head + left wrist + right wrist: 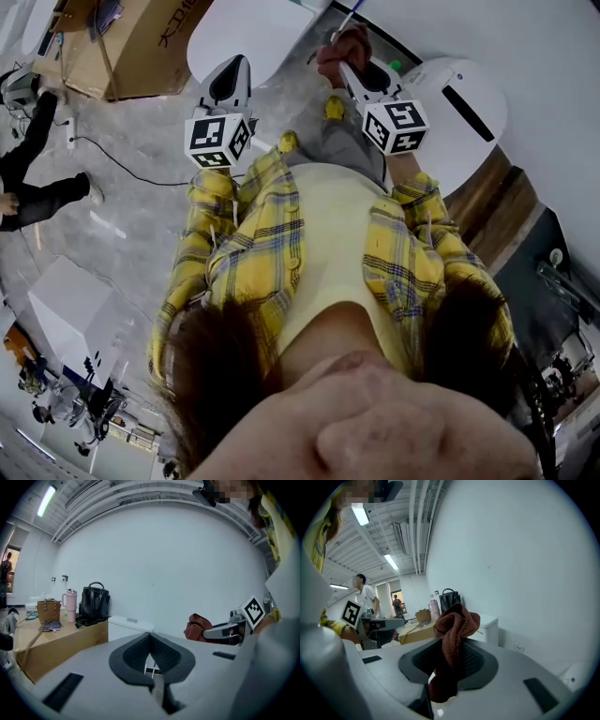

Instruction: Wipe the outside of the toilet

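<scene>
My right gripper (451, 656) is shut on a rust-brown cloth (455, 630) that bunches above the jaws and hangs below them. In the head view the same gripper (356, 70) is held up with the cloth (341, 45) at its tip, next to a white rounded toilet body (459, 108). A white toilet tank (490, 623) stands against the wall beyond the cloth. My left gripper (151, 641) is shut with nothing in it, held in the air (231, 80) left of the right one. The tank (129, 624) lies ahead of it.
A cardboard box (141, 37) and a white oval surface (248, 33) lie at the top of the head view. A wooden table (56, 637) carries a black bag (95, 603), a pink cup (71, 604) and a basket. A person in black (33, 178) sits at left.
</scene>
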`<control>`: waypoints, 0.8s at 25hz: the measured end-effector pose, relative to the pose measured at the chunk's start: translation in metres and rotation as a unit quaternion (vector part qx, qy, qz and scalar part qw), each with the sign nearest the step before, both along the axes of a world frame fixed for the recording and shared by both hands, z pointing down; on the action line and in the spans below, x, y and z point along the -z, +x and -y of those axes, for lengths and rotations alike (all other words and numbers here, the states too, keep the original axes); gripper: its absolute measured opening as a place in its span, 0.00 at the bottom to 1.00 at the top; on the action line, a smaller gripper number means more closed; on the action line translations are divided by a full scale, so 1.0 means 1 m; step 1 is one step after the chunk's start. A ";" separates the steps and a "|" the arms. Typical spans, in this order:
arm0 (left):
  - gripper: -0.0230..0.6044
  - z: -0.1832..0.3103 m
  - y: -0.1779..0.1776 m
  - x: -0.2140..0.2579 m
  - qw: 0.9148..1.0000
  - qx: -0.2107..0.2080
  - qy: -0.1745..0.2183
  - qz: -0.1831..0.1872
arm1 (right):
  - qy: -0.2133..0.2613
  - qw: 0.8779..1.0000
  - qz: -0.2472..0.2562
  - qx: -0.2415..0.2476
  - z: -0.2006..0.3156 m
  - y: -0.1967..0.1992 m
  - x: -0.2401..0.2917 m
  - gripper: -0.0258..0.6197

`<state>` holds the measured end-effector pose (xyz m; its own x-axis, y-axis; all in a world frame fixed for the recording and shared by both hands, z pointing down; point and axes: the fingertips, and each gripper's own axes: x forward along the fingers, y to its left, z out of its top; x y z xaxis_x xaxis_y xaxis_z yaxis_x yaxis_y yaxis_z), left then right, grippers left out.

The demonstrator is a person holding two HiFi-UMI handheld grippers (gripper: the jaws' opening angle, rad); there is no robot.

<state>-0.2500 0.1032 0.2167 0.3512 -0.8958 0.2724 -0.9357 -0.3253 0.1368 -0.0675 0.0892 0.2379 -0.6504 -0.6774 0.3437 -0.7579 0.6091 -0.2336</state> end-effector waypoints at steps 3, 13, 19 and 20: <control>0.05 -0.002 -0.003 -0.001 1.000 0.005 -0.006 0.002 | 0.005 1.000 0.002 -0.006 -0.001 -0.003 0.003 0.22; 0.05 0.001 -0.004 -0.007 0.999 0.028 -0.019 0.004 | 0.010 1.000 -0.002 -0.009 -0.003 -0.006 0.007 0.22; 0.05 0.000 -0.010 -0.006 0.999 0.047 -0.026 -0.010 | 0.007 1.000 -0.006 -0.023 0.002 -0.008 0.009 0.22; 0.05 0.000 -0.011 -0.005 0.998 0.051 -0.025 -0.012 | 0.007 1.000 -0.006 -0.026 0.002 -0.009 0.009 0.22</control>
<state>-0.2610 0.1032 0.2222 0.2660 -0.9127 0.3102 -0.9599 -0.2212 0.1724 -0.0761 0.0873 0.2289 -0.6107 -0.7147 0.3410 -0.7908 0.5724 -0.2167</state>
